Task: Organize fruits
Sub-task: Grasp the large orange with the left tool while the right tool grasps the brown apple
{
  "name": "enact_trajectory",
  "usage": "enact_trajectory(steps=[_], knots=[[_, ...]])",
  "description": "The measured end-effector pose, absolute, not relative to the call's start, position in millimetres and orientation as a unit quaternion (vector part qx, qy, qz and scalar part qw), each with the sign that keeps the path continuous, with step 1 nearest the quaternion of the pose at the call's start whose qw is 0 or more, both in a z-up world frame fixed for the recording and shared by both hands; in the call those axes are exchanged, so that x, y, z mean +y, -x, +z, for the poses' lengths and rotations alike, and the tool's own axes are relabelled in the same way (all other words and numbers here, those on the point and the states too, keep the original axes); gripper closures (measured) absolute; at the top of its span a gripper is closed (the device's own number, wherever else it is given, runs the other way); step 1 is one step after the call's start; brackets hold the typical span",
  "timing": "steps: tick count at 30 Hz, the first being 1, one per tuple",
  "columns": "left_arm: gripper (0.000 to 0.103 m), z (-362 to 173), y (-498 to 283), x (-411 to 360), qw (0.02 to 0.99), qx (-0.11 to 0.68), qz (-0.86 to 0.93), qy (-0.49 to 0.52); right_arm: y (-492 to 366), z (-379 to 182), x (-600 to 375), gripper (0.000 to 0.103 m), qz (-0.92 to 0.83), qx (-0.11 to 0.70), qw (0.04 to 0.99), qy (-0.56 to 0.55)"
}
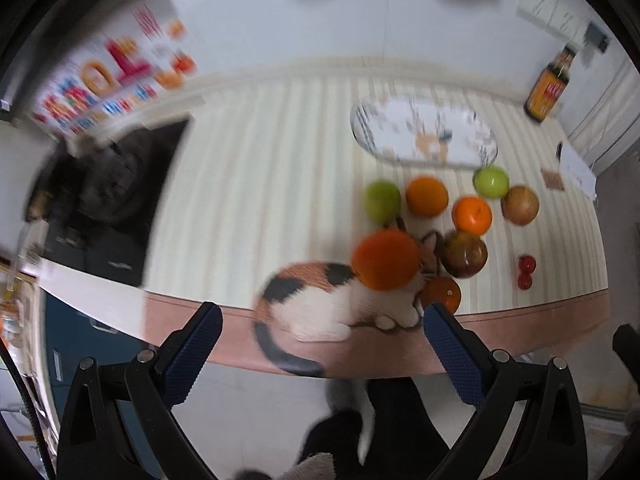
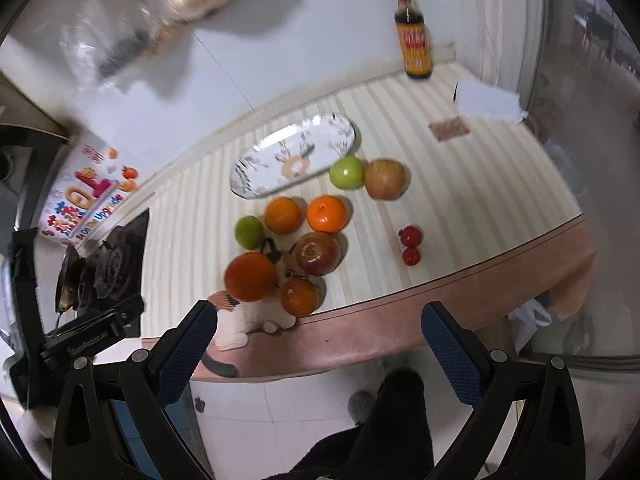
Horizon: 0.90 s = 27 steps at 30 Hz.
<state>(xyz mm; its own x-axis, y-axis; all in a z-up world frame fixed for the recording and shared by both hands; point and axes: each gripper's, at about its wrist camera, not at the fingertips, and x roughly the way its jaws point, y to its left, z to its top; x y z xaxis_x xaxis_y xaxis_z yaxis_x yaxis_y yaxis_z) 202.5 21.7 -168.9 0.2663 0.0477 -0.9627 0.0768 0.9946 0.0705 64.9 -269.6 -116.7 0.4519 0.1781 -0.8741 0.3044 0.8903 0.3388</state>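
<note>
Both grippers are held back from the worktop (image 2: 440, 184) edge, above the floor: the left gripper (image 1: 322, 354) and the right gripper (image 2: 320, 354) each show jaws spread wide with nothing between them. No fruit is gripped, so the task is judged to be at its start, in the approach to a first pick. Nearest, at the worktop's front edge, a cat figure (image 1: 336, 312) is seen, apparently printed on the cloth, with a large orange (image 2: 250, 276) over its head and a small orange (image 2: 299, 296) just beside it. A red apple (image 2: 319, 253) is found just behind these, and two cherry tomatoes (image 2: 410, 246) lie apart to the right. Further back a green apple (image 2: 249, 232) and two more oranges (image 2: 304, 215) are set in a loose row, then a second green apple (image 2: 347, 172) touching a tan fruit (image 2: 385, 179). Behind them the oval plate (image 2: 256, 178) lies bare and is taken as the likely destination. A sauce bottle (image 2: 414, 36) stands at the wall. Next, one gripper would need to be brought forward and lowered over a near fruit, probably the large orange, with the jaws kept wide enough to straddle it.
</note>
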Motion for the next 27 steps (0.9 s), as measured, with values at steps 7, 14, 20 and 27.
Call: enact_trajectory(steps=[7, 14, 20, 27], knots=[[0.000, -263.9, -263.3, -4.5, 0.710, 0.704, -0.016, -0.003, -136.2, -186.4, -292.6, 0.000, -0.019, 0.583, 0.776, -0.241], [0.000, -332.0, -294.2, -16.4, 0.659, 0.752, -0.003, 0.033, -196.9, -233.8, -318.3, 0.000, -0.012, 0.619, 0.749, -0.237], [0.000, -351.8, -301.7, -30.1, 0.643, 0.764, 0.003, 0.049, -239.4, -274.2, -346.0, 0.000, -0.033, 0.637, 0.733, -0.234], [0.013, -370.6, -297.4, -37.5, 0.648, 0.760, 0.024, 0.041, -279.8, -316.5, -367.8, 0.001, -0.053, 0.651, 0.714, -0.251]])
